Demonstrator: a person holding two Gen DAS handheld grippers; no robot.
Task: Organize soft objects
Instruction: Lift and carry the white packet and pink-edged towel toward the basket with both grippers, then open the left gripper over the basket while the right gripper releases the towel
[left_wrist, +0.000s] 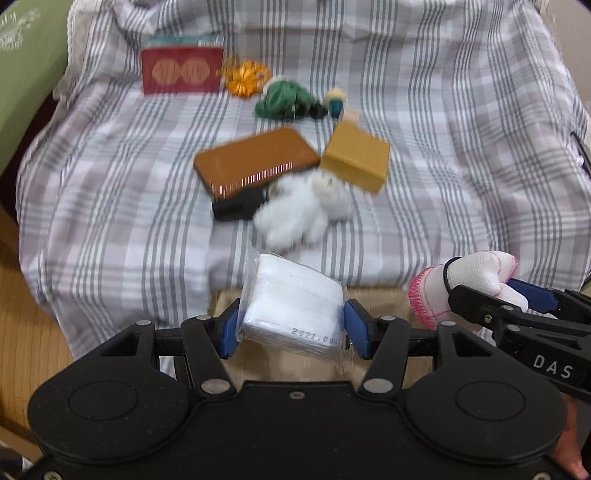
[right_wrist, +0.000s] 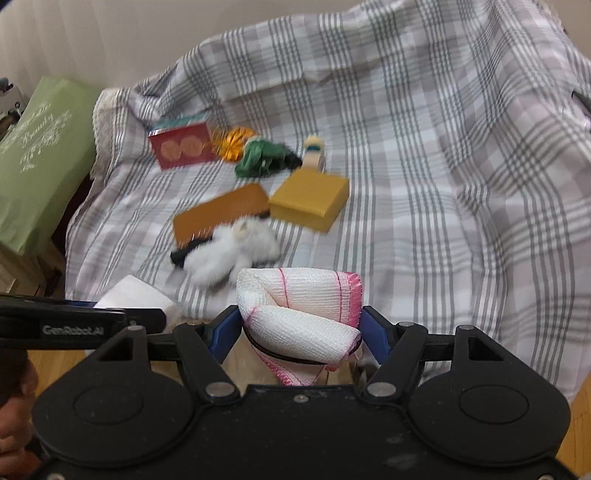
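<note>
Over a bed draped in a grey plaid sheet (left_wrist: 110, 184), beside a wooden floor (left_wrist: 26, 314), the left gripper (left_wrist: 291, 325) pinched a clear-wrapped white tissue pack (left_wrist: 295, 314); the right gripper (right_wrist: 301, 328) clamped a rolled, pink-edged white cloth (right_wrist: 303, 310).

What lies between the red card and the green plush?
An orange ribbon flower, between the red card and green plush; both wrist views show it.
</note>
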